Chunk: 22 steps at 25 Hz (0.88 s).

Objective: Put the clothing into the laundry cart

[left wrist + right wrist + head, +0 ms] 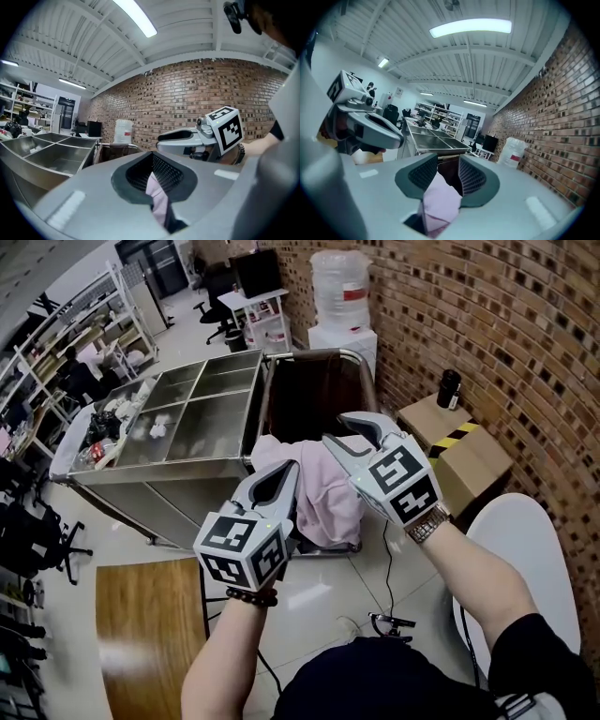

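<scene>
A pale pink garment (323,488) hangs bunched between my two grippers, just over the near end of the laundry cart (311,354), a dark bag in a metal frame. My left gripper (274,486) is shut on the garment's left side; in the left gripper view the pink cloth (158,197) is pinched between the ribbed pads. My right gripper (352,432) grips the cloth's upper right part. In the right gripper view a fold of the garment (438,204) sits between its pads, with the tips slightly apart. The cart's dark inside lies behind and below the cloth.
A steel trolley with open compartments (197,409) adjoins the cart on the left. A water dispenser (342,296) stands behind the cart by the brick wall. A cardboard box (459,451) with a black bottle (449,388) is at right, next to a white seat (520,549). Cables (389,620) lie on the floor.
</scene>
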### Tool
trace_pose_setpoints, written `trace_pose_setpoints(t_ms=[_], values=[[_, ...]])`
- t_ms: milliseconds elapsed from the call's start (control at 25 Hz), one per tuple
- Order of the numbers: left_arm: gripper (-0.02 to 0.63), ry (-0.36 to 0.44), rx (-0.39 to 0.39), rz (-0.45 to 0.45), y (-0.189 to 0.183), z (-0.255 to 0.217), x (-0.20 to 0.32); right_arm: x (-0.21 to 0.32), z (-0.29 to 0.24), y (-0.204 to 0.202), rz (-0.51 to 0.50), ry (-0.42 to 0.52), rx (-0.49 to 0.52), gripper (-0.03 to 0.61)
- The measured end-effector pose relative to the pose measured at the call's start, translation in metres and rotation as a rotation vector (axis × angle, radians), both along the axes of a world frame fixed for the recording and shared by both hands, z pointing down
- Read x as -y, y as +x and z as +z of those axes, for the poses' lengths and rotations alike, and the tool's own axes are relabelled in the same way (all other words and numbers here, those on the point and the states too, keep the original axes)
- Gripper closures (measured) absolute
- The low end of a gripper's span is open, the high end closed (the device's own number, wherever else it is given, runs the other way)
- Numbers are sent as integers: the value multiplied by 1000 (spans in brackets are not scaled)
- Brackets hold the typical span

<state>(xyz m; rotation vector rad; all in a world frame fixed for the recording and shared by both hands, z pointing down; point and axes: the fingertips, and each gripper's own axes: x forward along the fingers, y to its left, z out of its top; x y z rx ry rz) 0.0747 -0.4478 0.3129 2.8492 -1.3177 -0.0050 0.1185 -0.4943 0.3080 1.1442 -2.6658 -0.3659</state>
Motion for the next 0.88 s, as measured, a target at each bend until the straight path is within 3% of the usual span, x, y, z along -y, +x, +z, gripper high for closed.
trace_pose_setpoints(t_ms=[440,880], values=[[611,-8,-7,14,-2,-6,-78,-103,-11,-2,26,67,69,488],[611,-4,-16,31,11,1,-151,-181,11,14,50,49,114,566]])
